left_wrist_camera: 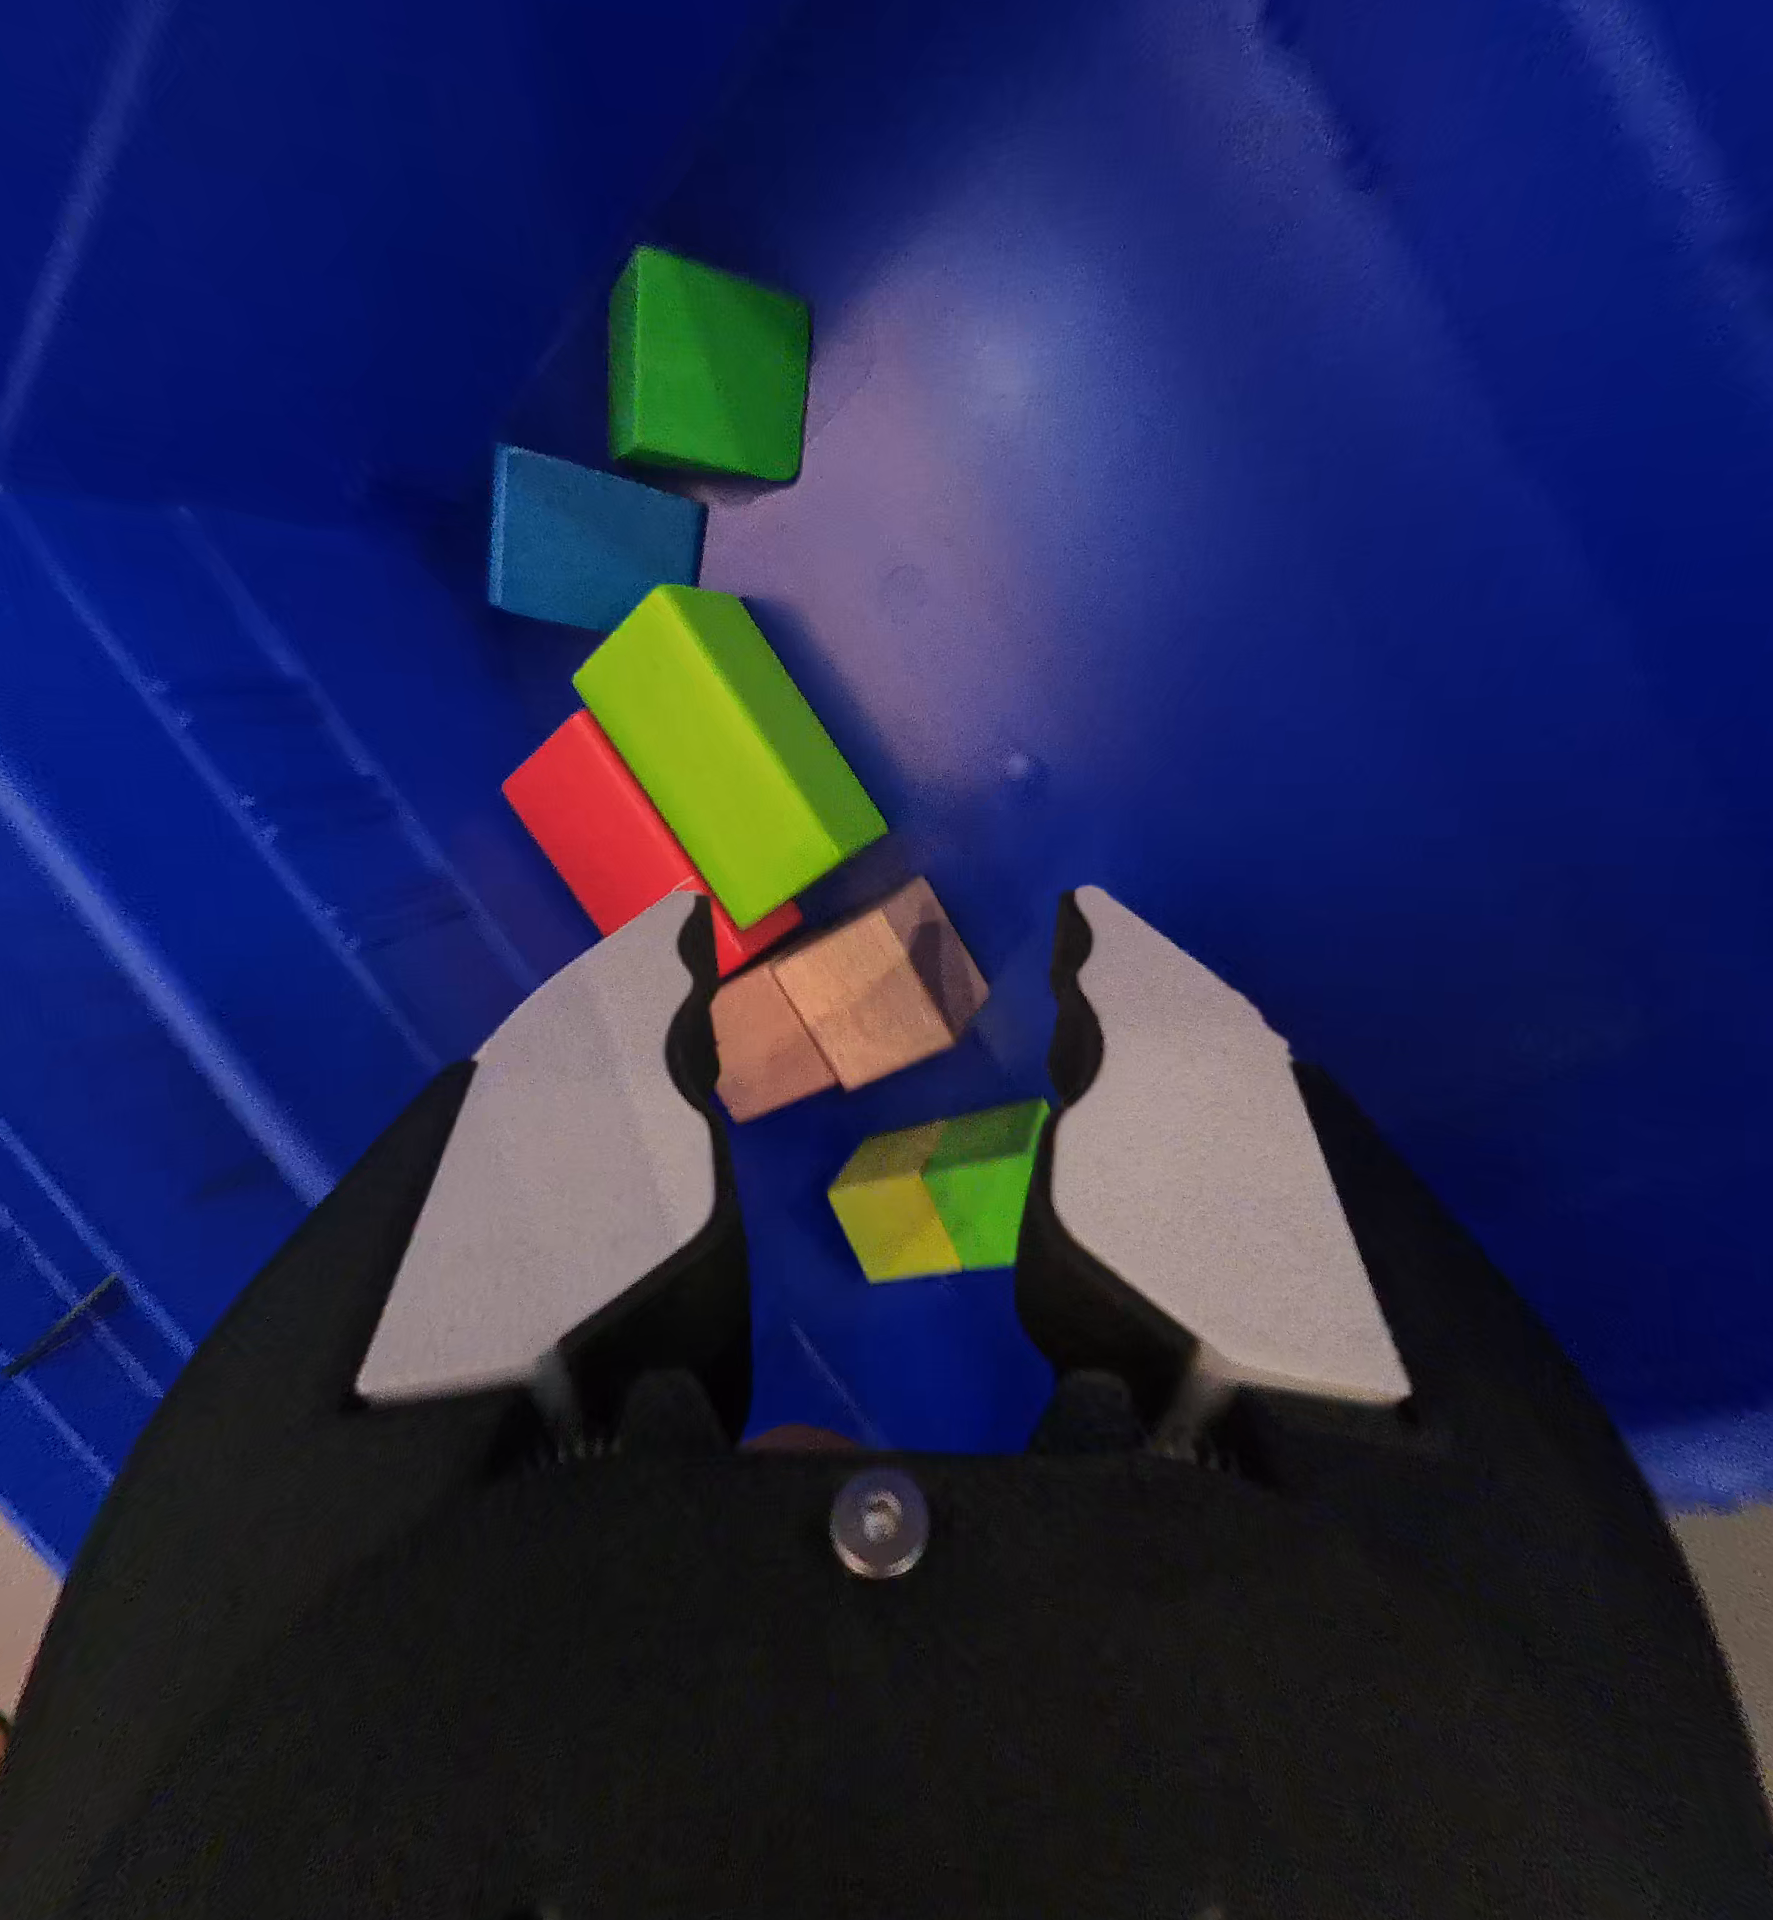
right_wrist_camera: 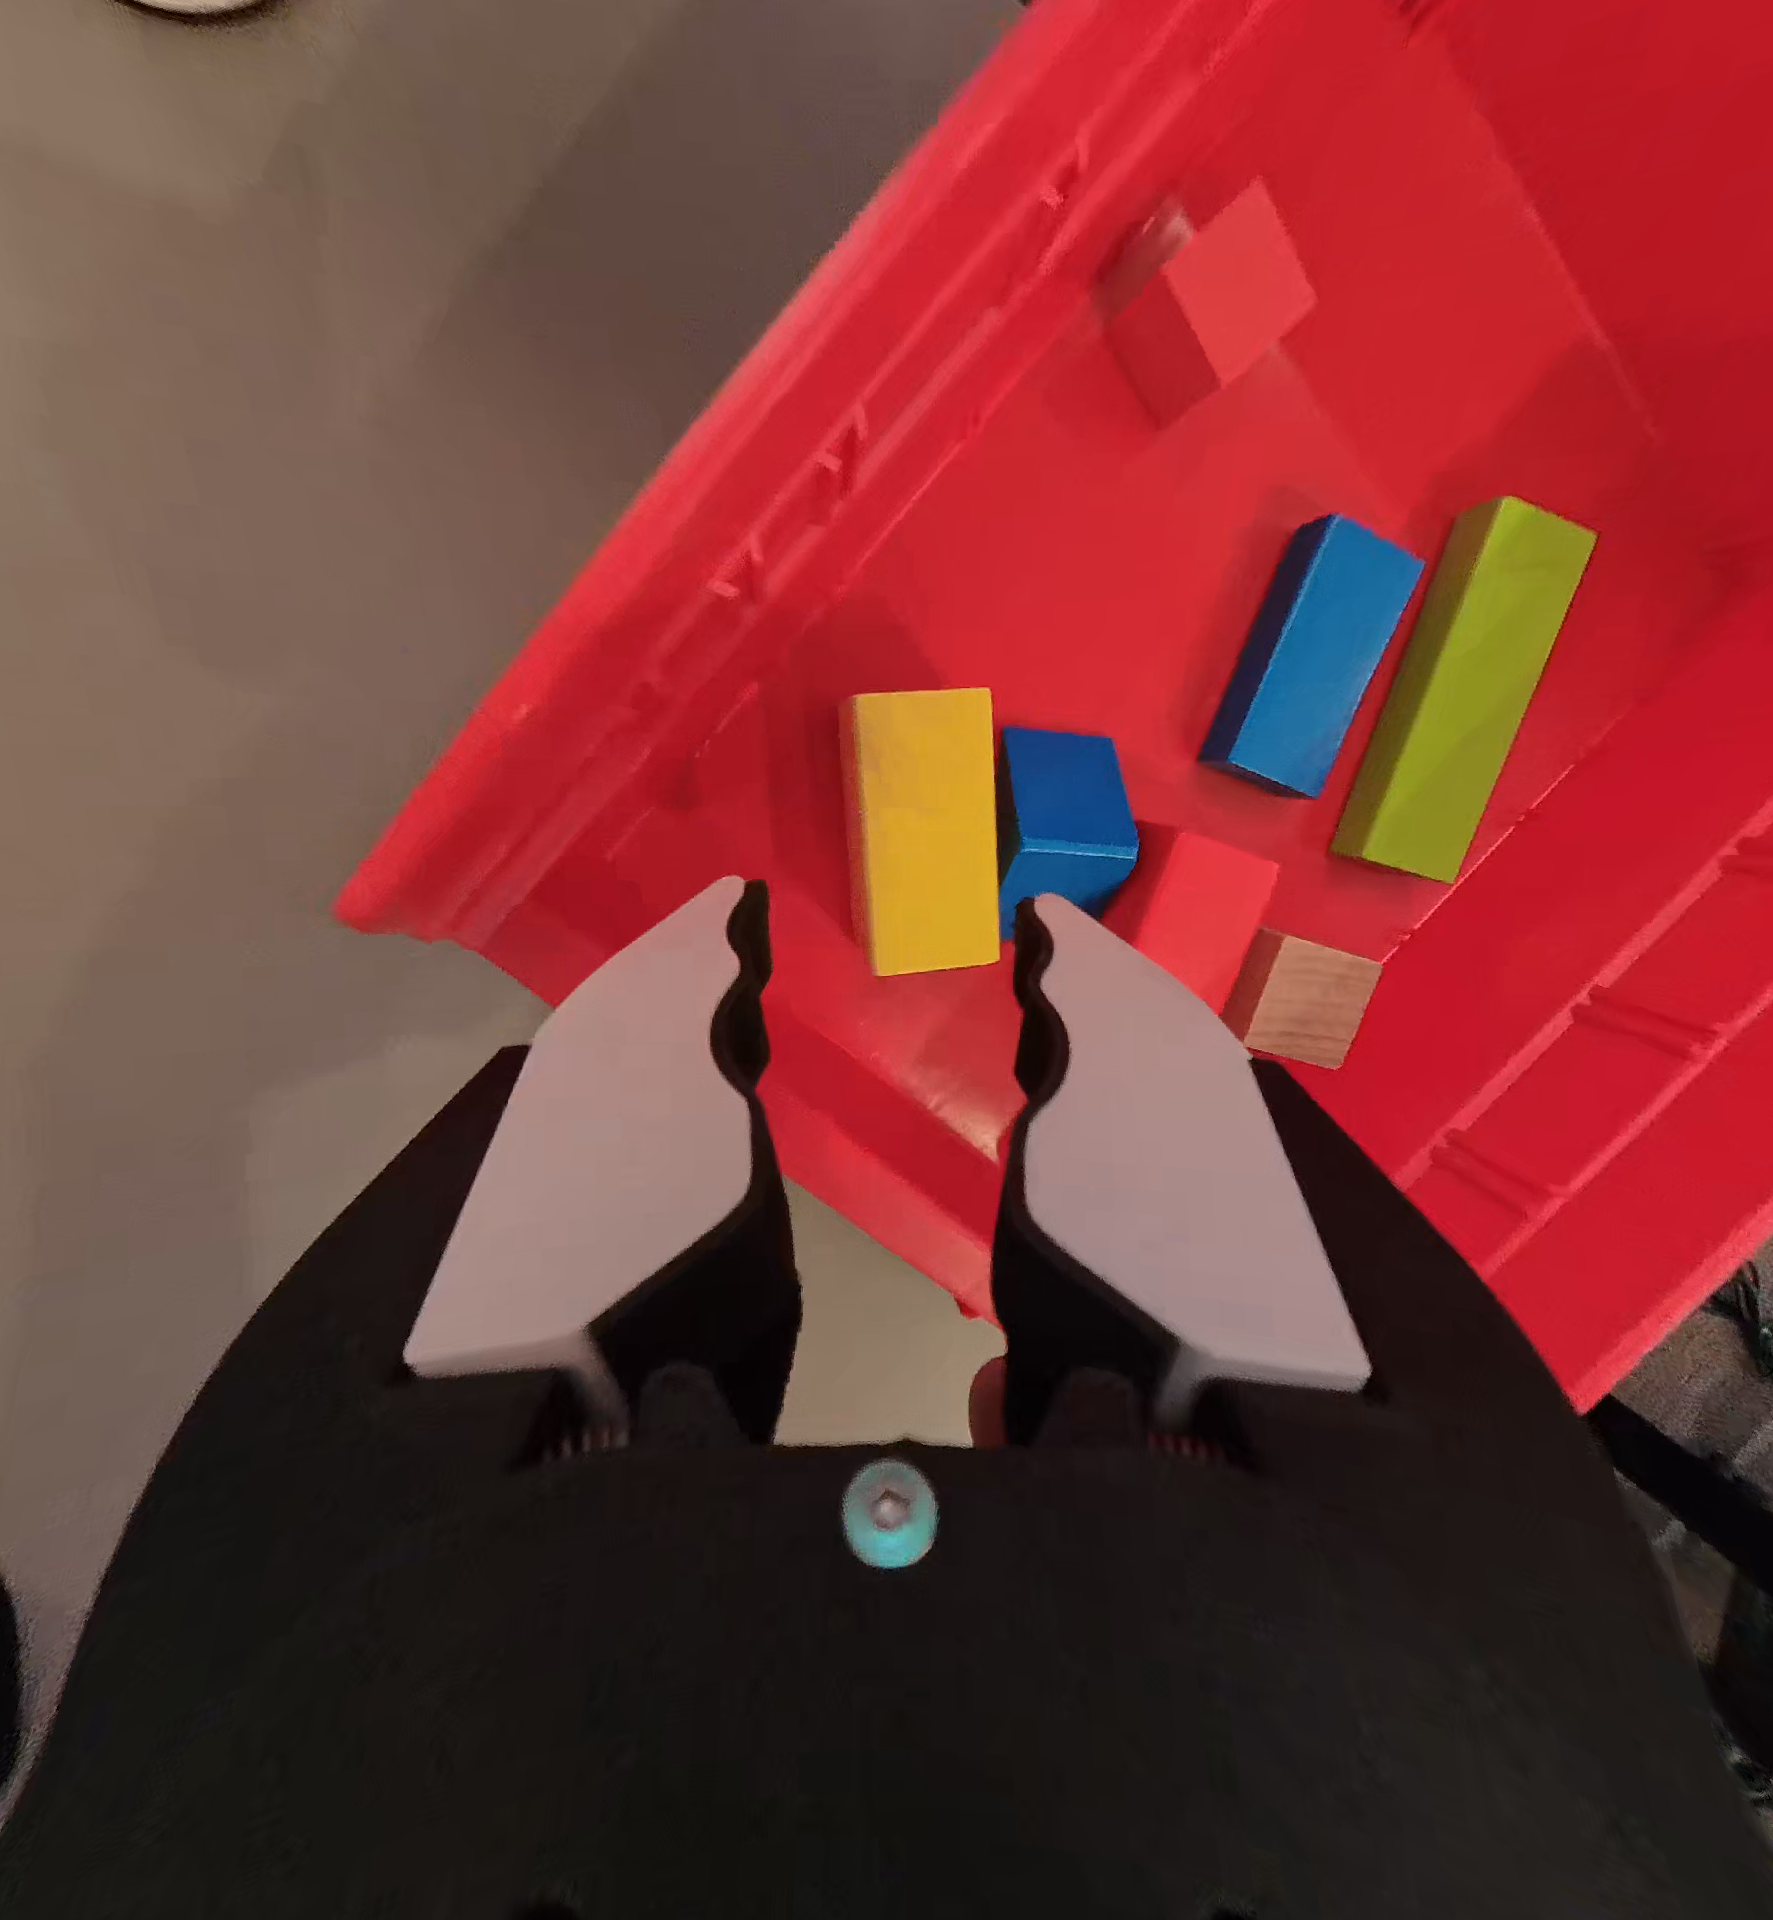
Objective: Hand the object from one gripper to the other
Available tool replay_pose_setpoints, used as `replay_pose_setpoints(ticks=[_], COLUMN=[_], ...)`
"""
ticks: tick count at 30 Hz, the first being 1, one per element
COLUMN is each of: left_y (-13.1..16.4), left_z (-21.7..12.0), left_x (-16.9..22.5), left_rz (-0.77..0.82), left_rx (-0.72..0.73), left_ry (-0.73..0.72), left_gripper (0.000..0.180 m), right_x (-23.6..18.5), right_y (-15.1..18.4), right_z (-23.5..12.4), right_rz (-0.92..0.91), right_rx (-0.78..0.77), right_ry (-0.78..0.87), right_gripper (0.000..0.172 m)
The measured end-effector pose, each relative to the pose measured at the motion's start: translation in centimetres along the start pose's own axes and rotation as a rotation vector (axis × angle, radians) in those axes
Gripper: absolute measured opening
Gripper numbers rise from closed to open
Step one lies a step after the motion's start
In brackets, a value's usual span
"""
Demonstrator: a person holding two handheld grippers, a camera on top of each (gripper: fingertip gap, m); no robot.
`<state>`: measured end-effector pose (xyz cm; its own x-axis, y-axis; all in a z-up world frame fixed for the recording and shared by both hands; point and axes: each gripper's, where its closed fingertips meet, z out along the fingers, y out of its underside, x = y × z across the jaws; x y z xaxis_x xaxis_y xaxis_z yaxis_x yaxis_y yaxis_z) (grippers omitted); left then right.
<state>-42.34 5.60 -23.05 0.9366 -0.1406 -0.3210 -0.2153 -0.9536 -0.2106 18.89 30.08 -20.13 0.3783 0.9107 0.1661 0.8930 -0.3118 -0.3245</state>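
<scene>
Jaws wide on our left gripper (left_wrist_camera: 877, 935), nothing held, above the wooden block (left_wrist_camera: 851, 997) in the blue bin (left_wrist_camera: 1381, 623); our right gripper (right_wrist_camera: 887, 925), likewise spread and bare, hovers over the red bin (right_wrist_camera: 1069, 520), likely choosing.

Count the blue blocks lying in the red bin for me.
2. A long blue block lies beside the lime block; a shorter blue block touches the yellow block. Others may be hidden.

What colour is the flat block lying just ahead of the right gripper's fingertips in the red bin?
Yellow. The flat block shows best in the right wrist view, lying beside a blue block.
</scene>
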Motion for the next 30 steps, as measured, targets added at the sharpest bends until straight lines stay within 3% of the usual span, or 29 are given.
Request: replay_pose_setpoints(ticks=[2, 4, 6, 9, 11, 14, 18, 22, 25, 30], left_y=[0.0, -0.7, -1.2, -1.5, -1.7, -2.3, -2.0, -1.9, -2.8, -3.0], left_z=[2.0, 2.4, 2.6, 3.0, 2.7, 1.5, 2.0, 3.6, 4.0, 3.7], left_x=[0.0, -0.9, -0.8, -0.7, -0.4, 1.1, 0.7, 1.8, 2.0, 2.1], left_rz=[-0.047, -0.080, -0.127, -0.094, -0.034, -0.020, -0.141, -0.332, -0.451, -0.403], left_rx=[-0.057, -0.058, -0.056, -0.062, -0.050, 0.000, -0.031, -0.060, -0.018, 0.024], left_ry=[0.043, -0.007, -0.005, -0.066, -0.098, -0.030, 0.004, 0.132, 0.219, 0.228], left_gripper=[0.064, 0.058, 0.064, 0.067, 0.055, 0.034, 0.067, 0.076, 0.049, 0.038], right_x=[-0.2, -0.4, -0.5, -0.6, -0.7, -0.8, -1.1, -1.2, -1.4, -1.5], right_y=[-0.2, -0.3, -0.5, -1.0, -1.2, -1.0, -0.8, -1.1, -1.4, -2.2], right_z=[-0.4, -0.7, -0.8, -0.9, -0.9, -0.8, -0.7, -0.9, -1.1, -2.5], right_rz=[-0.011, -0.023, -0.034, -0.040, -0.043, -0.051, -0.053, -0.052, -0.061, -0.074], right_rx=[0.012, 0.021, 0.029, 0.050, 0.061, 0.060, 0.057, 0.063, 0.069, 0.119], right_ry=[0.010, 0.015, 0.020, 0.018, 0.017, 0.021, 0.017, 0.021, 0.028, 0.062], right_gripper=[0.042, 0.042, 0.042, 0.041, 0.041, 0.041, 0.041, 0.040, 0.040, 0.037])
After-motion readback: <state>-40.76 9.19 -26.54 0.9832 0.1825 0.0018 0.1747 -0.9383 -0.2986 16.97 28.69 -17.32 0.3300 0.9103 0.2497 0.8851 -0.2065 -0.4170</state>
